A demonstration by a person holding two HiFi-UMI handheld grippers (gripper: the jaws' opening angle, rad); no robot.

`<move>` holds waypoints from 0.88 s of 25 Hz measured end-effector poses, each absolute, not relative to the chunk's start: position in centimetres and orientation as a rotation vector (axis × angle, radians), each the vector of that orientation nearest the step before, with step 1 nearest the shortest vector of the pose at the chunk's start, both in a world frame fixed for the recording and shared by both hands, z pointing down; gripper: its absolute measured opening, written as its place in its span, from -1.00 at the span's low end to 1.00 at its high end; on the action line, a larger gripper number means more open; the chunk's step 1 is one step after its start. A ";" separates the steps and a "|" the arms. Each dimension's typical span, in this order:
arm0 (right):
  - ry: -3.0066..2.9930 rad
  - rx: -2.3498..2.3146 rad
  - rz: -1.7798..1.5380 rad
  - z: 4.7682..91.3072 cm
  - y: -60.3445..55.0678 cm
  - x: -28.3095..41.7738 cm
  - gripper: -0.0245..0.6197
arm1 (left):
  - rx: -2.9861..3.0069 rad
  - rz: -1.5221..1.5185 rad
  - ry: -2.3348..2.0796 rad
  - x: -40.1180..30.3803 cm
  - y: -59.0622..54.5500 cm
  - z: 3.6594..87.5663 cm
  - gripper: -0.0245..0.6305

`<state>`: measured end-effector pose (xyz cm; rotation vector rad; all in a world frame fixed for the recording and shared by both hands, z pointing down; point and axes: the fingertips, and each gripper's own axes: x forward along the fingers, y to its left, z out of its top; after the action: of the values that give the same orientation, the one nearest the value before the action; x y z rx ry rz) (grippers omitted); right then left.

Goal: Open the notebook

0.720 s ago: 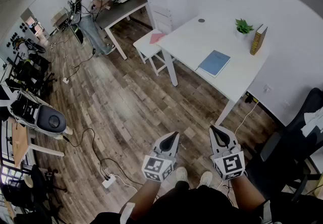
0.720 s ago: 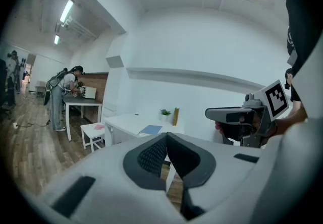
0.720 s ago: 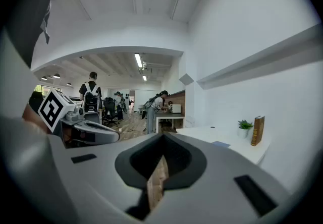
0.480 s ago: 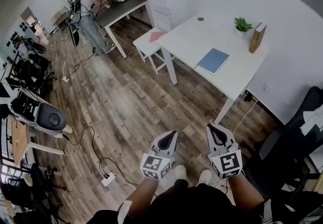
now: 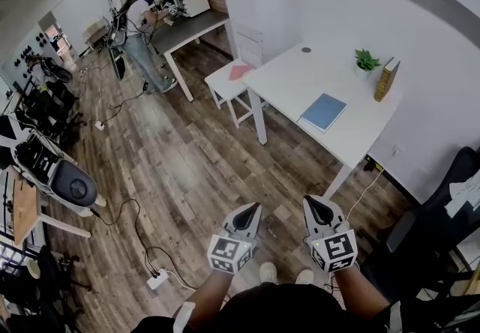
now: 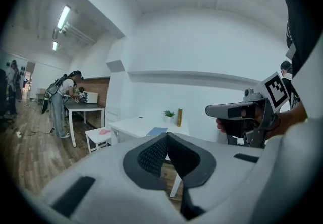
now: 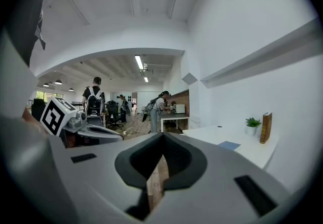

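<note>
A closed blue notebook (image 5: 324, 112) lies flat on the white table (image 5: 292, 80), well ahead of me across the wooden floor. It also shows small in the left gripper view (image 6: 157, 130) and the right gripper view (image 7: 229, 145). My left gripper (image 5: 253, 208) and right gripper (image 5: 313, 202) are held side by side over the floor, far short of the table. Both point toward it with jaws together and nothing between them. The left gripper's (image 6: 166, 134) dark pads meet at the tips. The right gripper's (image 7: 162, 135) tips also touch.
A potted plant (image 5: 366, 61) and an upright brown book (image 5: 386, 79) stand at the table's far side. A white stool (image 5: 234, 78) sits by its left end. A black chair (image 5: 442, 204) is at the right. A power strip with cables (image 5: 157, 279) lies on the floor. A person (image 5: 139, 20) works at a grey desk.
The head view has shifted slightly, so the table sits a little lower in the picture. Both grippers stay shut and side by side, now slightly closer together.
</note>
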<state>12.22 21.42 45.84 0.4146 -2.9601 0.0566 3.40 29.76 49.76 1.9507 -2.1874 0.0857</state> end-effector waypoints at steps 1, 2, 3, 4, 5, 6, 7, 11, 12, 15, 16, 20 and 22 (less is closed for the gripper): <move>-2.956 0.410 0.042 45.8 21.6 11.6 -0.93 | 1.951 0.088 -2.194 2.6 30.0 49.6 -0.91; -2.951 0.407 0.031 45.8 21.8 11.1 -0.93 | 1.953 0.091 -2.200 1.9 30.2 49.5 -0.91; -2.949 0.407 0.025 45.8 21.9 10.5 -0.93 | 1.956 0.097 -2.205 1.2 30.4 49.4 -0.91; -2.948 0.410 0.024 45.8 22.1 10.0 -0.93 | 1.959 0.103 -2.209 0.5 30.7 49.3 -0.91; -2.949 0.416 0.024 45.8 22.3 9.6 -0.93 | 1.961 0.111 -2.211 -0.2 31.0 49.3 -0.91; -2.950 0.424 0.024 45.7 22.5 9.1 -0.93 | 1.963 0.116 -2.210 -0.8 31.4 49.3 -0.91; -2.951 0.432 0.019 45.6 22.8 8.7 -0.93 | 1.965 0.118 -2.208 -1.3 31.7 49.3 -0.91; -2.950 0.448 -0.015 45.2 23.1 6.8 -0.93 | 1.975 0.105 -2.202 -3.0 32.2 49.3 -0.91; -2.948 0.449 -0.014 45.3 23.1 6.5 -0.93 | 1.976 0.107 -2.197 -3.3 32.2 49.5 -0.91; -2.937 0.449 -0.007 45.7 23.0 5.6 -0.93 | 1.974 0.108 -2.180 -3.8 31.5 50.1 -0.91; -2.933 0.449 -0.006 45.9 22.7 5.4 -0.93 | 1.974 0.103 -2.175 -3.9 31.1 50.3 -0.91; -2.914 0.477 0.006 46.7 20.5 4.1 -0.93 | 1.980 0.103 -2.159 -4.8 28.9 51.1 -0.91; -2.907 0.488 0.010 47.1 19.1 3.4 -0.93 | 1.981 0.109 -2.158 -5.7 27.6 51.3 -0.91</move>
<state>3.40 19.08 47.06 0.4885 -2.9075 0.0102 -5.67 27.58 51.29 1.9807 -2.1584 0.1088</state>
